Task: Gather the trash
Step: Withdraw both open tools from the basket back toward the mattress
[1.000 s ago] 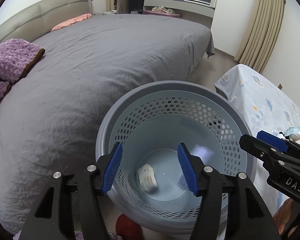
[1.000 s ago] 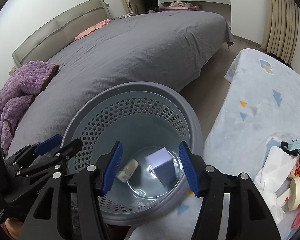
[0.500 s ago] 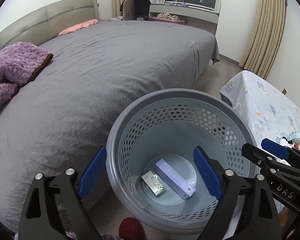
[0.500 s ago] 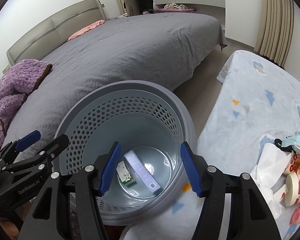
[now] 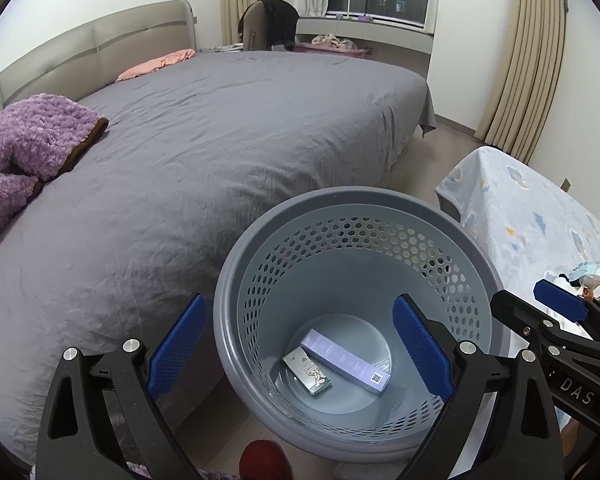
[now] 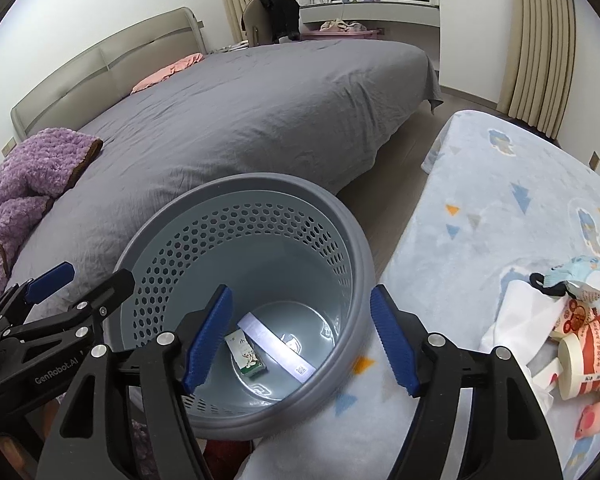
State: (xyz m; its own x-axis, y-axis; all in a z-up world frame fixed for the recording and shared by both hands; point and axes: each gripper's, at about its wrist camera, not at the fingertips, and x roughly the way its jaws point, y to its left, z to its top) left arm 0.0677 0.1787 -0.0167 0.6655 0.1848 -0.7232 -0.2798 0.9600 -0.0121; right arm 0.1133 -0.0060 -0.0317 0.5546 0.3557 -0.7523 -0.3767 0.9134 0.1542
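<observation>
Both tongs hang open and empty above the bin, blue pads spread wide. Left tongs (image 5: 300,350) straddle the near left part of the bin's rim, one pad out over the bed side, the other over the bin's inside. Right tongs (image 6: 300,340) sit over the right part of the bin, their left pad above the bin floor and their right pad beyond the rim, above the worktop.

Furthest left, a purple blanket (image 5: 24,148) lies bunched on the bed (image 5: 220,128), which is covered in a gray sheet, with a pink pillow (image 5: 156,65) near the headboard.

Between bed and worktop stands the bin (image 5: 452,216), gray, round, its wall pierced with hexagonal holes. On its floor lie two pieces of trash side by side: a small green carton (image 5: 307,372) on the left and a long lilac box (image 5: 346,360) just beside it on the right, whether touching cannot be told.

To the right, the worktop (image 6: 500,208) wears a pale blue cloth with a triangle print. At its right edge sits more trash close together: white tissue (image 6: 516,320), a crumpled blue wrapper (image 6: 584,276), and a red-patterned paper cup (image 6: 584,344) lying on its side.
</observation>
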